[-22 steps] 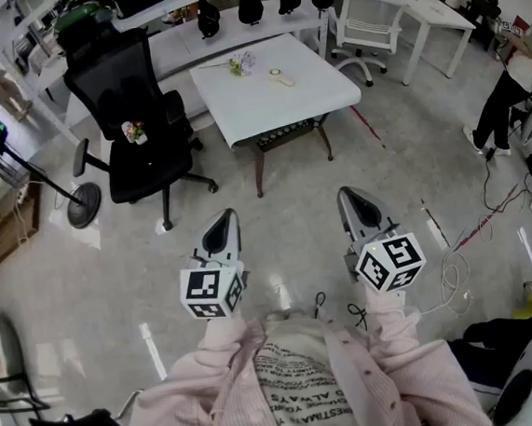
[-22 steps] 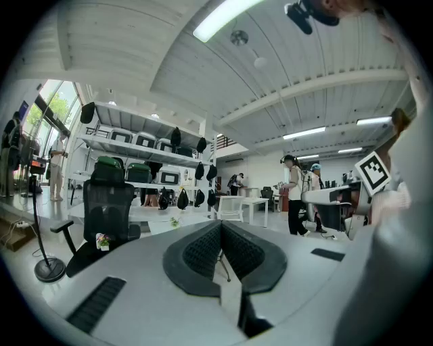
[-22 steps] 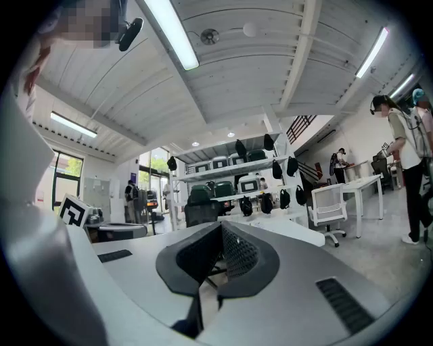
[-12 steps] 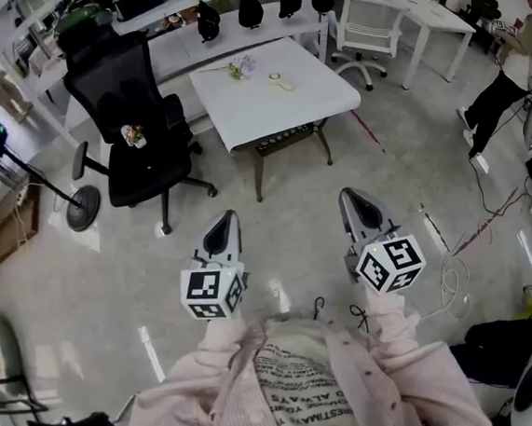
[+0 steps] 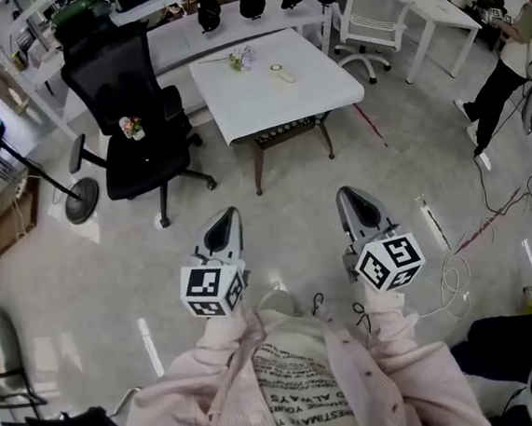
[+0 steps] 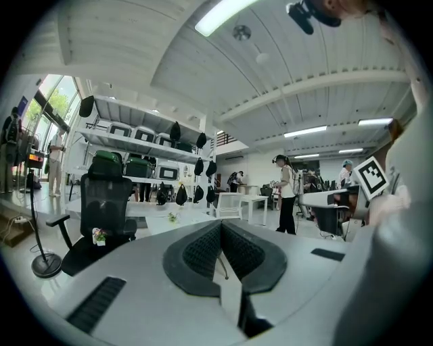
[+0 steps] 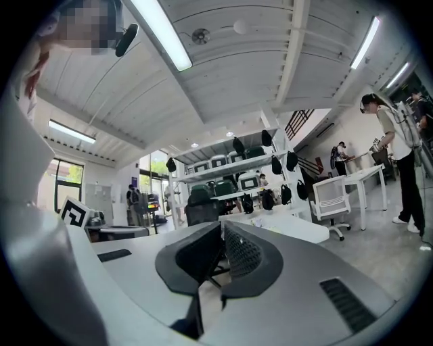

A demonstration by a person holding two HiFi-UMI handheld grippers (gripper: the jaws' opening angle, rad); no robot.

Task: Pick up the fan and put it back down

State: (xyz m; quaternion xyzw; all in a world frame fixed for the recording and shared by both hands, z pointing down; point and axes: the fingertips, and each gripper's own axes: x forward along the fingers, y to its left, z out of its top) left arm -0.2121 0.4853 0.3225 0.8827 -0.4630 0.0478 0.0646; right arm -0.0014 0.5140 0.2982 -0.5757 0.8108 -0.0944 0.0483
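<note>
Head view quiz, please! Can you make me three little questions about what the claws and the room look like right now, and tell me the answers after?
1. True or false: the right claw is gripping a fan.
2. Pick one: in the head view, what stands just left of the white table? A) a black chair B) a sofa C) a fridge
3. Fill the gap: the jaws of the left claw are ____ (open or shut).

Key:
1. False. It is shut with nothing between its jaws.
2. A
3. shut
</note>
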